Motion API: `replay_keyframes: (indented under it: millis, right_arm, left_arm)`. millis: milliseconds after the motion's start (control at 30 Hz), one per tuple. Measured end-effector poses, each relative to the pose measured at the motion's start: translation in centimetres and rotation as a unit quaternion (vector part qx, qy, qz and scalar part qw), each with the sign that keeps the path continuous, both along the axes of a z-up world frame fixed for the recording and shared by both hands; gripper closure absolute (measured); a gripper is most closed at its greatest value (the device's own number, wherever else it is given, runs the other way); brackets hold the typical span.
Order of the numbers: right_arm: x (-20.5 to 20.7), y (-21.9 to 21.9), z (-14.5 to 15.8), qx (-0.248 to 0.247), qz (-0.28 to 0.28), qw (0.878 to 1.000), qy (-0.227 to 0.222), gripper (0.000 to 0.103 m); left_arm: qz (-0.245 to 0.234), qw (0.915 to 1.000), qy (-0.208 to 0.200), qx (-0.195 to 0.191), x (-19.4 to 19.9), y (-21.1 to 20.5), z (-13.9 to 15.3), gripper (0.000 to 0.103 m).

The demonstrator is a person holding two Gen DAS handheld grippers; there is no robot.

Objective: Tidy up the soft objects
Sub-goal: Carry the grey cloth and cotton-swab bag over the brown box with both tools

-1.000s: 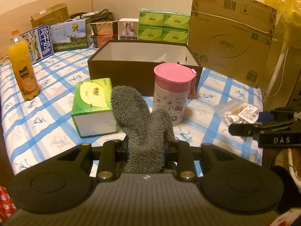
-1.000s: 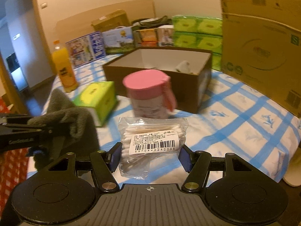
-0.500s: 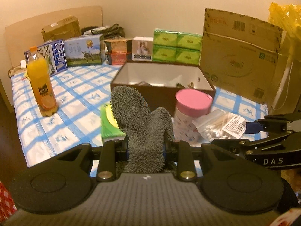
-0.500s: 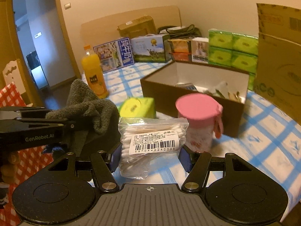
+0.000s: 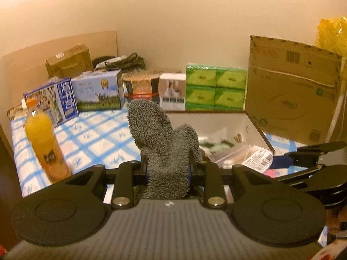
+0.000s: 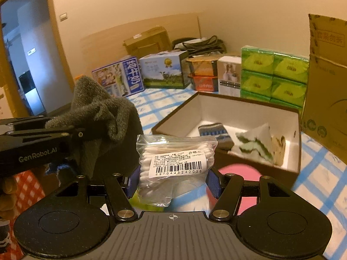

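Between the fingers of the left gripper (image 5: 168, 169) a grey towel (image 5: 164, 143) stands upright, clamped at its lower part, its two lobes rising above the jaws. The right gripper (image 6: 172, 181) is closed on a clear bag of swabs (image 6: 173, 164), barcode label facing the camera. Both grippers are held side by side above the table (image 5: 91, 136), near the front of the open box (image 6: 290, 173); in the right wrist view the left gripper's arm and the towel appear at the left, just beside the bag.

Inside the box lie a striped knitted item (image 6: 214, 134), a white-and-green cloth (image 6: 253, 147) and a small beige piece (image 6: 279, 149) against the right wall. A pink lid (image 6: 238, 171) shows below the bag, just in front of the box; the view is blurred there.

An orange bottle (image 5: 43, 143) stands on the checked cloth at the left. Milk cartons (image 5: 86, 95), green tissue packs (image 5: 214, 88) and a flat cardboard sheet (image 5: 290, 91) line the far side.
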State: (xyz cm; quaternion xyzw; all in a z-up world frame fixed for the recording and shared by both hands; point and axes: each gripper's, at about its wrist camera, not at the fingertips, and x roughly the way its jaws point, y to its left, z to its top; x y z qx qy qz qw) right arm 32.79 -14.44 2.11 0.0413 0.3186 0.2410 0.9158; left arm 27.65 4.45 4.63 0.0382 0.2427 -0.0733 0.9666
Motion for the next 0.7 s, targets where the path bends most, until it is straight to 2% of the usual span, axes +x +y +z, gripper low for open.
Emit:
replay_keyframes:
  millis: [267, 700]
  right_arm:
    - [7.6, 0.5, -0.3, -0.011, -0.03, 0.999, 0.025, 0.04]
    - [17.7, 0.9, -2.4, -0.017, -0.09, 0.994, 0.066, 0.04]
  left_arm:
    - [-0.008, 0.9998, -0.02, -0.002, 7.6, 0.3, 1.2, 0.077]
    - [-0.029, 0.9992, -0.026, 0.012, 19.8, -1.1, 0.0, 0.077]
